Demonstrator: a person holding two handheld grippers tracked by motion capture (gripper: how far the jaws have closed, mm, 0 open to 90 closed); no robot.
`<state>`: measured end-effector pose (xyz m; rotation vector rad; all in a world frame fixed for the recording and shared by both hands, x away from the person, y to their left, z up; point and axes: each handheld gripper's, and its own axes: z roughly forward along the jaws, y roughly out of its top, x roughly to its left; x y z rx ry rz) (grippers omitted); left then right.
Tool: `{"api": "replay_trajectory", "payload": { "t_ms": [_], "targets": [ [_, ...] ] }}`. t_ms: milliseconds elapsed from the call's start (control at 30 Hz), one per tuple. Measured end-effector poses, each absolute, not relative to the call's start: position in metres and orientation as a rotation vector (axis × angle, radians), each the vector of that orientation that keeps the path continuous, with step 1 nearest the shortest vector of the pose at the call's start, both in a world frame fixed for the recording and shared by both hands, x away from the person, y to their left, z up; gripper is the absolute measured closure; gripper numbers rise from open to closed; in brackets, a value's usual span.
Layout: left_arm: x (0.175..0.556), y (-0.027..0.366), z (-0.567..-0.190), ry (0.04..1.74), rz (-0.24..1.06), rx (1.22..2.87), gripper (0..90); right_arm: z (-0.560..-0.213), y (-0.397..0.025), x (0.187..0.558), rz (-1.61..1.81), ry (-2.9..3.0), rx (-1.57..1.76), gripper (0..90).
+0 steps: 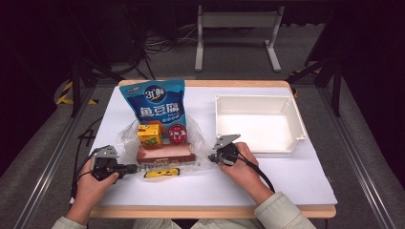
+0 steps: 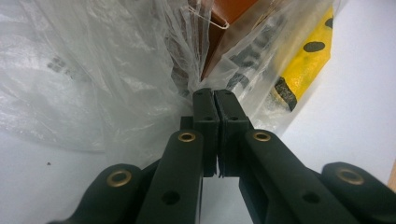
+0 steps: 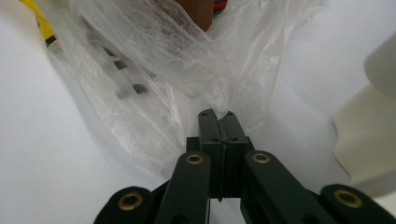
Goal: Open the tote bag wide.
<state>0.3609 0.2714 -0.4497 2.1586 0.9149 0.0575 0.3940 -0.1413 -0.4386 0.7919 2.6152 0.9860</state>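
Tabletop [image 1: 296, 179]: white, bears all items.
Tray [image 1: 301, 126]: white, right of the bag.
Bag [image 1: 130, 138]: clear plastic, tabletop centre, holding a blue pouch [image 1: 154, 101], brown box [image 1: 165, 152], yellow carton [image 1: 149, 134].
Left tongs [image 2: 215, 95]: pressed together, pinching the bag's left edge.
Right tongs [image 3: 217, 115]: pressed together, pinching the bag's right edge.

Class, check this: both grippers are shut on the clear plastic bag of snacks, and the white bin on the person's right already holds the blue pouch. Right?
Not quite. The white bin is empty in the high view; the blue pouch is with the bag. Both the left gripper and right gripper are shut on the bag.
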Motion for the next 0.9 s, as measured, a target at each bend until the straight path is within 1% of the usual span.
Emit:
{"api": "replay_trajectory", "payload": {
  "t_ms": [200,267,367,500,667,867,900],
  "targets": [
    [0.361,0.27,-0.45,0.902,0.063,2.162,88.0,-0.438,-0.155,0.386,0.989,2.624,0.823,90.0],
    [0.361,0.271,-0.45,0.916,0.085,2.18,89.2,-0.438,-0.159,0.383,0.986,2.623,0.838,90.0],
    [0.361,0.272,-0.45,0.927,0.06,2.164,88.9,-0.437,-0.168,0.38,0.982,2.617,0.864,90.0],
    [0.361,0.27,-0.449,0.915,0.076,2.176,87.8,-0.438,-0.169,0.38,0.991,2.611,0.863,90.0],
    [0.356,0.274,-0.44,0.914,0.108,2.127,76.9,-0.437,-0.167,0.38,0.989,2.621,0.852,90.0],
    [0.346,0.281,-0.419,0.899,0.202,2.062,56.7,-0.437,-0.165,0.38,0.989,2.628,0.842,90.0],
    [0.344,0.282,-0.415,0.902,0.211,2.043,55.3,-0.437,-0.165,0.38,0.99,2.629,0.838,90.0]
  ]
}}
